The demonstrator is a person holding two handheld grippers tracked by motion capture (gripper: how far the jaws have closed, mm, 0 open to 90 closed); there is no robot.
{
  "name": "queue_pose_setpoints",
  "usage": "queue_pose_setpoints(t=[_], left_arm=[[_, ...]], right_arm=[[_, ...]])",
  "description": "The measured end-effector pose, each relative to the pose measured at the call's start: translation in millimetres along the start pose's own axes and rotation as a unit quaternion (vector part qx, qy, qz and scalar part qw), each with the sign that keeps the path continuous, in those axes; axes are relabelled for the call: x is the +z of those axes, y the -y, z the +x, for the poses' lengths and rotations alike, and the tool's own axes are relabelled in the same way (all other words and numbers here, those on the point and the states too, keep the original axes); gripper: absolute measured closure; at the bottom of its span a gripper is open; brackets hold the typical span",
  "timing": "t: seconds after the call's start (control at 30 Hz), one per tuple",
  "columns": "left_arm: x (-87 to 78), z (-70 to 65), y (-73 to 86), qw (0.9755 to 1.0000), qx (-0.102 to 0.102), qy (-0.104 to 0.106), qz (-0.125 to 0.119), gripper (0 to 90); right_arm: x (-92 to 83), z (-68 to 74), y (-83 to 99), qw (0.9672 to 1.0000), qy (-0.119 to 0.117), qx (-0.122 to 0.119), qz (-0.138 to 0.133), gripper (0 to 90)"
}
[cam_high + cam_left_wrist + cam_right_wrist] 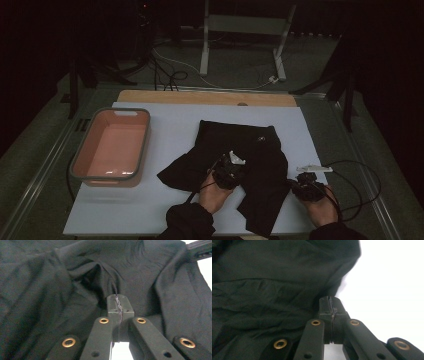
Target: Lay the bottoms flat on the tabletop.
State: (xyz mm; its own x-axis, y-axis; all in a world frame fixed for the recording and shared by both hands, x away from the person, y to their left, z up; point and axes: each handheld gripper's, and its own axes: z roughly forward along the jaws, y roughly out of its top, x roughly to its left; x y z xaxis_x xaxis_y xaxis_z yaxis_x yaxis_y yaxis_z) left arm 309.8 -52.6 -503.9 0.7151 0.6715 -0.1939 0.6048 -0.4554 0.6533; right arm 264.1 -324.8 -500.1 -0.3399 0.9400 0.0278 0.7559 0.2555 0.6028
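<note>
Black shorts flat, waistband away; left tool, right tool pinch fabric.

The high view is dim: the room beyond the table lies almost black, and only the pale table top catches enough light to read, evenly and without hard shadows. The black garment there is a flat dark shape with hardly any fold detail, and the whole picture is soft and a little grainy. In the left gripper view the cloth shows gentle folds under soft light, while the table surface at the right edge is blown out to white. In the right gripper view the table glares pure white, and the cloth's edge against it is blurred.
</note>
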Motion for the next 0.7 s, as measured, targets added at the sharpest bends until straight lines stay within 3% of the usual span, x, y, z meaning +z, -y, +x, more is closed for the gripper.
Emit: queue_pose_setpoints(t=[0.23, 0.4, 0.5, 0.53, 0.7], left_arm=[[-9.4, 14.0, -5.0, 0.9992, -0.023, -0.026, -0.02, 90.0], [-11.2, 15.5, -6.8, 0.9985, -0.035, -0.019, -0.038, 89.0], [-12.9, 11.9, -6.5, 0.9986, -0.029, -0.014, -0.042, 72.1], [-13.8, 9.5, -6.2, 0.9987, -0.025, -0.012, -0.044, 68.2], [-20.5, -0.6, -2.3, 0.9986, -0.016, -0.003, -0.05, 58.0]], right_arm=[[-4.4, -11.9, 2.4, 0.9997, 0.018, 0.016, -0.006, 89.4], [-3.6, -12.3, 2.5, 0.9997, 0.016, 0.017, -0.003, 89.1], [-3.5, -12.4, 2.6, 0.9996, 0.018, 0.019, -0.004, 87.5], [-4.5, -13.6, 2.7, 0.9995, 0.02, 0.022, -0.008, 79.0], [-9.1, -12.3, 2.8, 0.9992, 0.009, 0.03, -0.024, 58.9]])
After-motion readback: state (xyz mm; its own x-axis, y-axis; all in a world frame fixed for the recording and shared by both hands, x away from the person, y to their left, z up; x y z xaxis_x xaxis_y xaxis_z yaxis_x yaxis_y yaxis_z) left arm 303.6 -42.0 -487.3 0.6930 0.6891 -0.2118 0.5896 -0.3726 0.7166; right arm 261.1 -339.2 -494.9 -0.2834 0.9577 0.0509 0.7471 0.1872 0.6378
